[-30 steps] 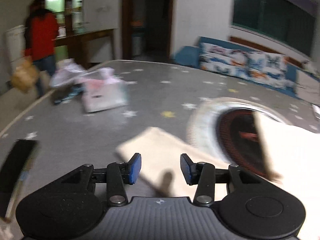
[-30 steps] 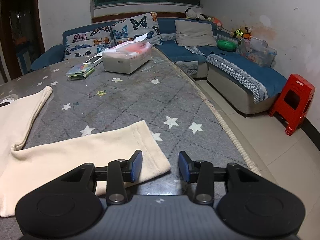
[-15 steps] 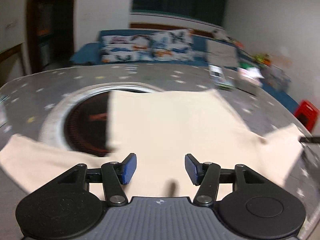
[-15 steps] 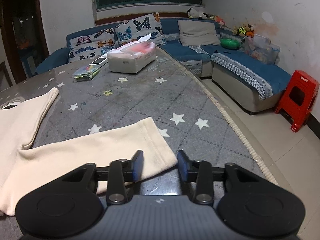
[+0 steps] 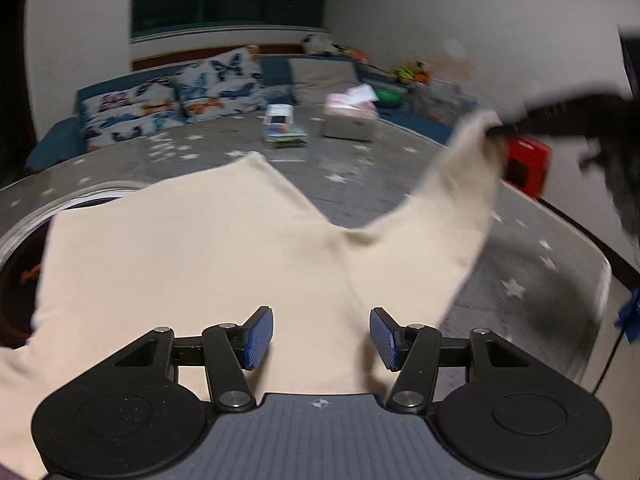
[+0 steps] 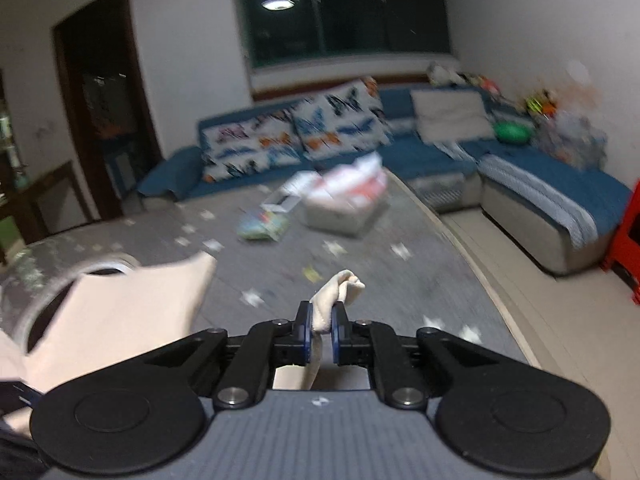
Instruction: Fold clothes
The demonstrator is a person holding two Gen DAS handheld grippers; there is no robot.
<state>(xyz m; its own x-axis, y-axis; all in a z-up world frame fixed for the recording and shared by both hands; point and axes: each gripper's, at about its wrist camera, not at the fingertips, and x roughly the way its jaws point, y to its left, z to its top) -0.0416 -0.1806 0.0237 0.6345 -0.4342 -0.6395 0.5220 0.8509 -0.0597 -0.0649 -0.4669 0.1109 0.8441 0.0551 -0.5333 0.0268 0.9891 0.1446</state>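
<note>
A cream sweatshirt (image 5: pixel 192 264) lies spread on the grey star-patterned table (image 5: pixel 360 168). My left gripper (image 5: pixel 321 338) hovers open just above its lower part, nothing between the blue pads. Its right sleeve (image 5: pixel 452 200) rises off the table toward the upper right, where my right gripper (image 5: pixel 516 120) appears as a dark blur. In the right wrist view my right gripper (image 6: pixel 322 330) is shut on the sleeve cuff (image 6: pixel 338 292), which bunches out past the pads. The sweatshirt body (image 6: pixel 116 308) lies lower left there.
A tissue box (image 5: pixel 350 118) and a stack of small colourful items (image 5: pixel 282 132) sit at the table's far side. A round dark-and-white object (image 5: pixel 20 256) lies under the sweatshirt's left. A blue sofa (image 6: pixel 520 168) and red stool (image 5: pixel 526 164) stand beyond the table's edge.
My right gripper closed on the sleeve cuff and lifted it off the table. My left gripper swung right, from the left sleeve over the sweatshirt's body, staying open.
</note>
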